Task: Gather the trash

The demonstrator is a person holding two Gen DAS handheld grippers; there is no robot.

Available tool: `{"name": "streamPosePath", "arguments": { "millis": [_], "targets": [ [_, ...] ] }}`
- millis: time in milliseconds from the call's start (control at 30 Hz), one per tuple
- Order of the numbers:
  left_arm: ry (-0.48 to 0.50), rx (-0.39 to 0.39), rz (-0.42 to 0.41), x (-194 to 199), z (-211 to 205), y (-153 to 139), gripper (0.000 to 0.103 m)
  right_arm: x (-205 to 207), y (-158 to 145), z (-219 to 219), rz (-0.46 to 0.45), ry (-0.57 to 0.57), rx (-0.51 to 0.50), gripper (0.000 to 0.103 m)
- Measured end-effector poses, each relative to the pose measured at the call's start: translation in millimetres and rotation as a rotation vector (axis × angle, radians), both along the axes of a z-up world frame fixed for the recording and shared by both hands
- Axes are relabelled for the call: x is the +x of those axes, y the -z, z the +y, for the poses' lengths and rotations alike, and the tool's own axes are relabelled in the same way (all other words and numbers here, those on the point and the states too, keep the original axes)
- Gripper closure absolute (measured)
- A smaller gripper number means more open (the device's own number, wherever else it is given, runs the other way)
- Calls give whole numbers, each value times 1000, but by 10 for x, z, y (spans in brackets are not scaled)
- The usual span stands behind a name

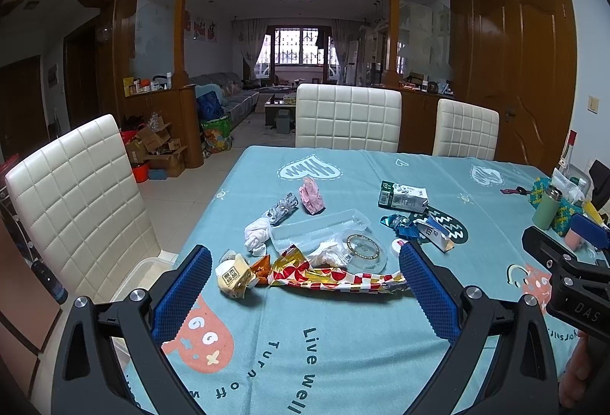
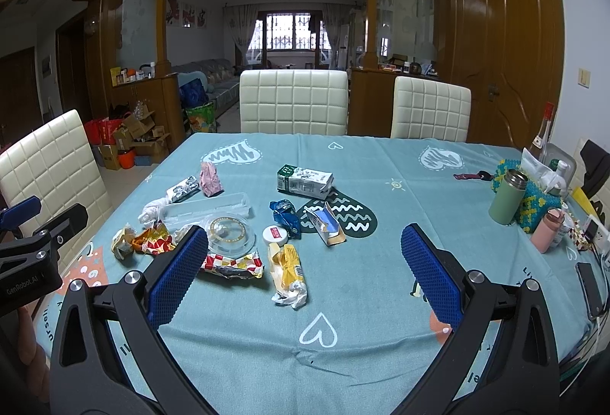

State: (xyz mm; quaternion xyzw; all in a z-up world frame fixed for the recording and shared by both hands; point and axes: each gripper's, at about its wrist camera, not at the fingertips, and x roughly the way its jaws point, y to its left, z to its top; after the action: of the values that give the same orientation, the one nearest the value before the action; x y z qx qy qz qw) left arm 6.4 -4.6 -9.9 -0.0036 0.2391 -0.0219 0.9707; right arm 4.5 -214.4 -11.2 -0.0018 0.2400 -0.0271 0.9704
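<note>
Litter lies scattered across the left half of the teal-clothed tabletop: a crushed green-and-white milk carton on its side, a torn-open small carton near it, a crumpled blue foil wrapper, a pink wrapper, a silver foil wrapper, a clear plastic tray touching a round clear lid, a white cap, a red-checked gold wrapper and a yellow wrapper nearest the front edge.
</note>
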Motion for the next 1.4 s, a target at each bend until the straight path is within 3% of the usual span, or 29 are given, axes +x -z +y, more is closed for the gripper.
{"name": "streamPosePath", "arguments": {
  "millis": [1400],
  "targets": [
    [-14, -5, 24, 71, 36, 76, 7, 25, 39, 4, 14, 0, -3, 3]
  ]
}}
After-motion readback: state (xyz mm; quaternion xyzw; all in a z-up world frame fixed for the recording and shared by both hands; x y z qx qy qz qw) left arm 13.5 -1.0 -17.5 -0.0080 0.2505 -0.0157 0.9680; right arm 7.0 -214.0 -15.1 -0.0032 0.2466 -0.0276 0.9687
